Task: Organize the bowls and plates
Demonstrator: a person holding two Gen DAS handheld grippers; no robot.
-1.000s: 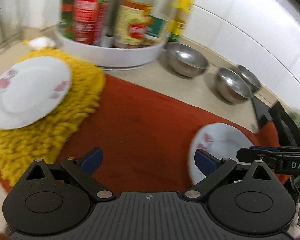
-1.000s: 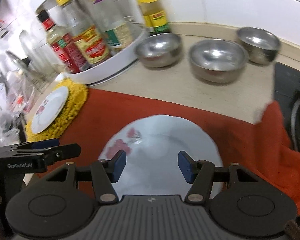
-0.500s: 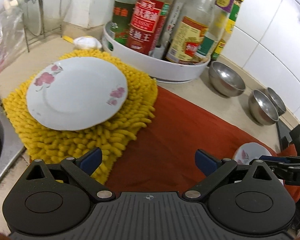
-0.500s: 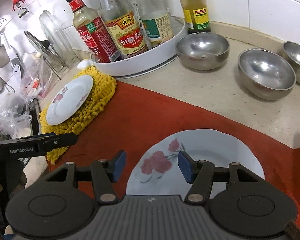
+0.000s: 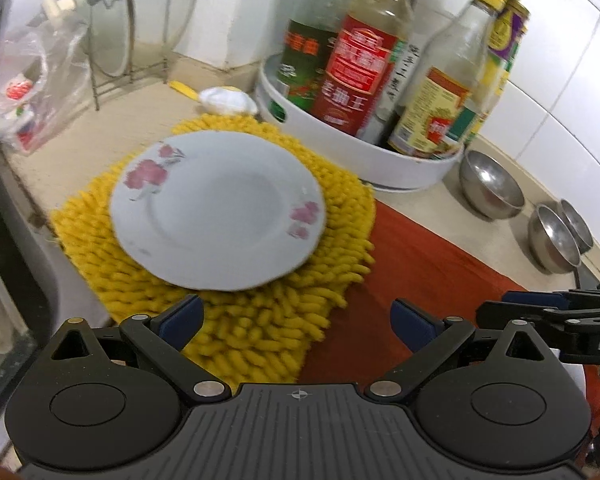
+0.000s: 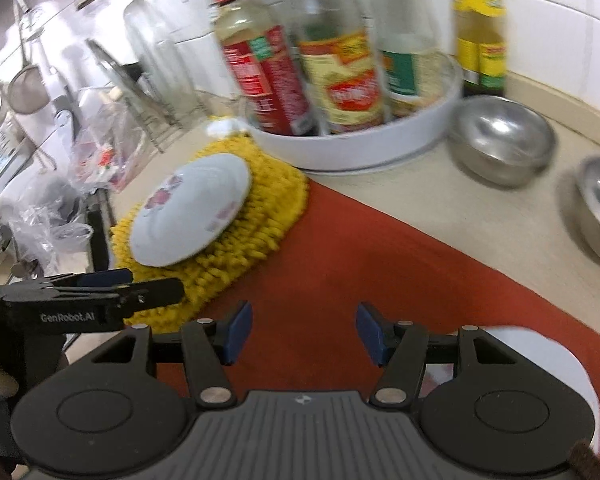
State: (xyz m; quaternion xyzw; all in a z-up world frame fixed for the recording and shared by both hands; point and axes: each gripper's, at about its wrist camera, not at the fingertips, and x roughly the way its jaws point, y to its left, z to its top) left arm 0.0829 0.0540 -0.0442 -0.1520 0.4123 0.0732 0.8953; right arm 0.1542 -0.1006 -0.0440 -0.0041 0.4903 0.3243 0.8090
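Note:
A white plate with pink flowers (image 5: 220,208) lies on a shaggy yellow mat (image 5: 300,304); the right wrist view shows that plate (image 6: 190,214) at centre left. My left gripper (image 5: 296,318) hangs open just short of the plate's near rim, nothing between its fingers. My right gripper (image 6: 302,332) is open over the red cloth (image 6: 360,264), holding nothing. A second white plate (image 6: 540,344) peeks out behind its right finger. Three steel bowls (image 5: 490,188) (image 5: 552,240) (image 5: 578,224) stand on the counter at the right.
A white round tray (image 5: 380,156) of sauce bottles stands behind the mat. A wire rack with glass lids (image 5: 112,36) and plastic bags (image 5: 24,80) fill the left. A sink edge (image 5: 16,240) runs along the left. Tiled wall behind.
Both grippers have swung left across the counter, still open. The plate on the yellow mat now sits ahead of the left gripper; the second plate has slid behind the right gripper's right finger.

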